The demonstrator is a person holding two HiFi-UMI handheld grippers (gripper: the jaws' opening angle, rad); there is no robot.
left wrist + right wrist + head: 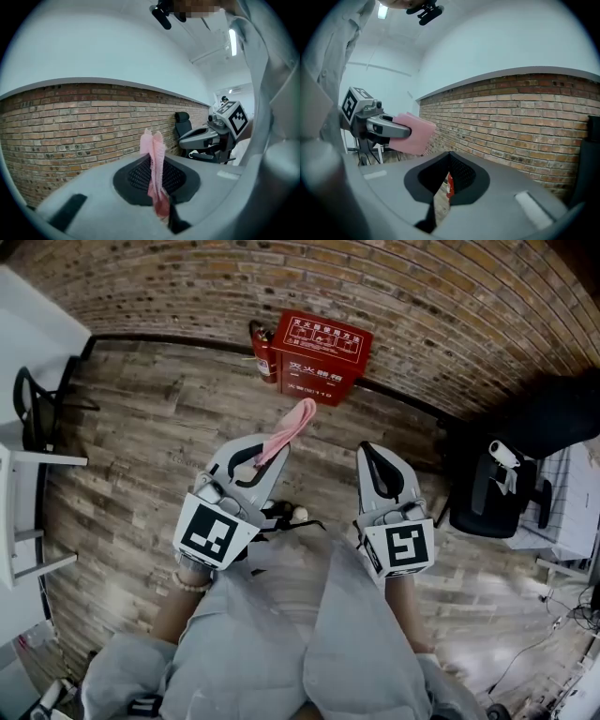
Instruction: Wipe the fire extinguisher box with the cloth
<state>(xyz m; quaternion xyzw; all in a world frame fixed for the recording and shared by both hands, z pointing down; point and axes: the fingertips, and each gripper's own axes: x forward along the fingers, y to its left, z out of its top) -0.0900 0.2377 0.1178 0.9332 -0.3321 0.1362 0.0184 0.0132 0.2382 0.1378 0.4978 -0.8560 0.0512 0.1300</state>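
Holding steady above the wooden floor [141, 427], the person has both tools out in front, pointing toward the brick wall [281, 277]. Left gripper [270, 452]: jaws clamped tight on the pink cloth [291, 430], pinched right between the dark pads. A good length of cloth sticks out past the tips, and from the head view it reaches toward the wall. Right gripper [372, 450]: jaws drawn together, just a thin slit between them, nothing in them. Through that slit its own view catches a sliver of floor and something red.

Over to the target. The red fire extinguisher box [322, 354] sits on the floor right against the foot of the wall, straight ahead of both grippers and well apart from them. A red extinguisher [263, 352] stands just beside it on its left, upright. The cloth is nowhere near the box; clear floor lies between. A black office chair [492, 493] sits off to the right near the wall.
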